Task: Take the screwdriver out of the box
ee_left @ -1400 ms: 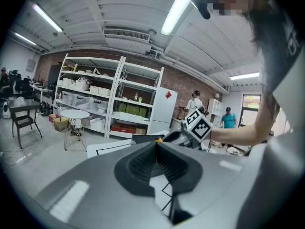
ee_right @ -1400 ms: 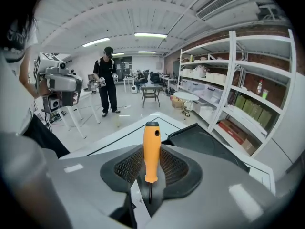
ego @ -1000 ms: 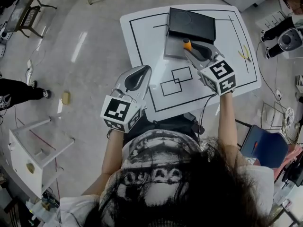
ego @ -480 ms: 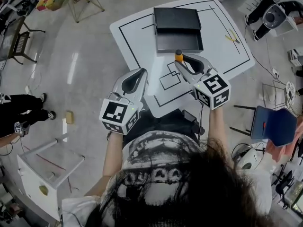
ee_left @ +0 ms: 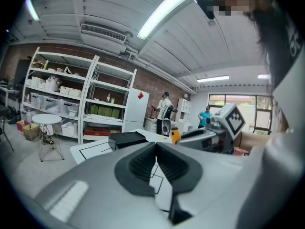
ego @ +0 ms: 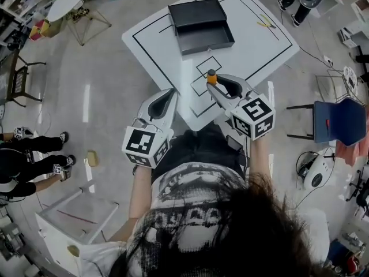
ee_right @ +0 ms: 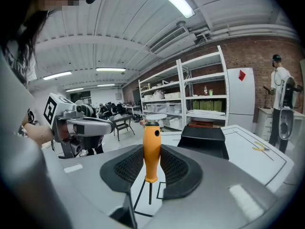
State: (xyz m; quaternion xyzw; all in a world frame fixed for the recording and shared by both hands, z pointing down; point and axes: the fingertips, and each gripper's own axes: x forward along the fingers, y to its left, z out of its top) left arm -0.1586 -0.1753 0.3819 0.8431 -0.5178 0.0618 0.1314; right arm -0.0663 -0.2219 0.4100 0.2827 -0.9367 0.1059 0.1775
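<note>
We see our right gripper clamped on the orange-handled screwdriver, upright with its shaft pointing down, above the white table and apart from the open black box. Our left gripper has its jaws together, empty.

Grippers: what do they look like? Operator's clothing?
Both the left gripper and right gripper are light grey moulded shells tapering to two fingers lined with black ribbed pads. Each carries a white cube with black square markers at the rear. The person wears a black-and-white printed top.
</note>
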